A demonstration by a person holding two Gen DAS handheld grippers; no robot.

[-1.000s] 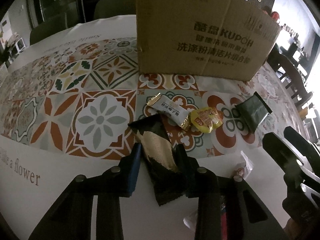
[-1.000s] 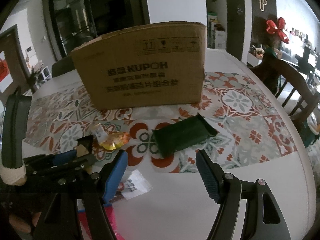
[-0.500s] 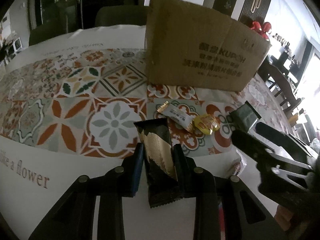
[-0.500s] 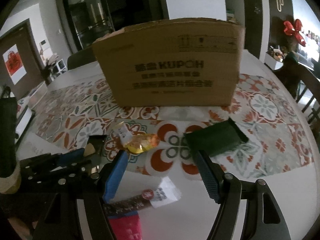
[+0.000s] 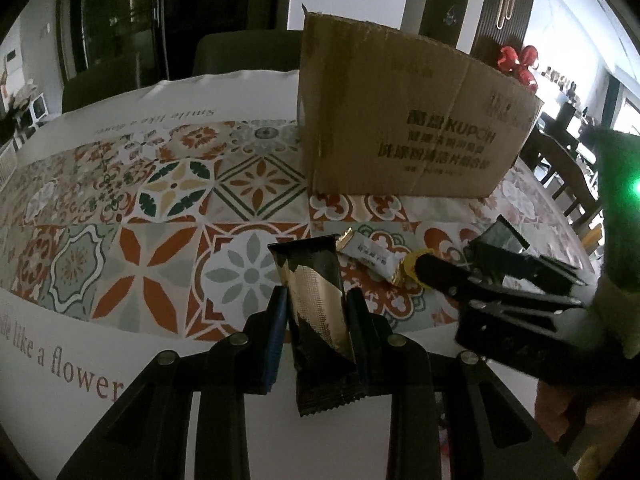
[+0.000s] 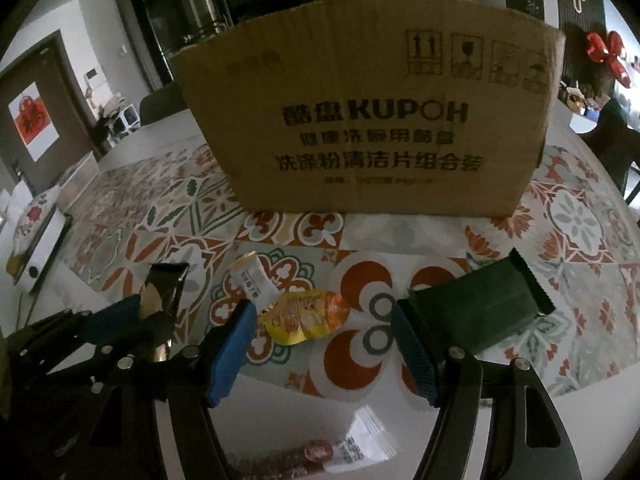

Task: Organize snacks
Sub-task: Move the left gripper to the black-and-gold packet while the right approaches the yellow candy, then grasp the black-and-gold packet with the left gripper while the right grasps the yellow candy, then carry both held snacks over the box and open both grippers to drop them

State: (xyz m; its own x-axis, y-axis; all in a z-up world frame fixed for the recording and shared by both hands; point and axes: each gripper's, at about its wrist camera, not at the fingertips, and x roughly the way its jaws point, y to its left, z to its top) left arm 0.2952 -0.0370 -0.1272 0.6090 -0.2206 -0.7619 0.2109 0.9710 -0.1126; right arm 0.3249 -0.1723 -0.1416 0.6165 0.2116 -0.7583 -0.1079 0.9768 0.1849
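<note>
My left gripper (image 5: 316, 312) is shut on a black-and-gold snack packet (image 5: 316, 300) and holds it above the table; that gripper and packet (image 6: 162, 288) also show at the left of the right wrist view. My right gripper (image 6: 324, 340) is open and empty, low over the table. A yellow snack packet (image 6: 304, 316) lies between its fingers, nearer the left one. A white candy (image 6: 256, 280) lies behind it. A dark green packet (image 6: 480, 304) lies by the right finger. A brown cardboard box (image 6: 368, 124) stands behind them.
The table carries a patterned tile cloth (image 5: 132, 216). A white-and-red wrapper (image 6: 348, 448) lies near the table's front edge under my right gripper. Dark chairs (image 5: 240, 52) stand behind the table. A white tray-like object (image 6: 36, 240) sits at the far left.
Both grippers have risen and moved toward the box. The left gripper has lifted the black-and-gold packet off the table. The right gripper has shifted left, from the green packet toward the yellow one.
</note>
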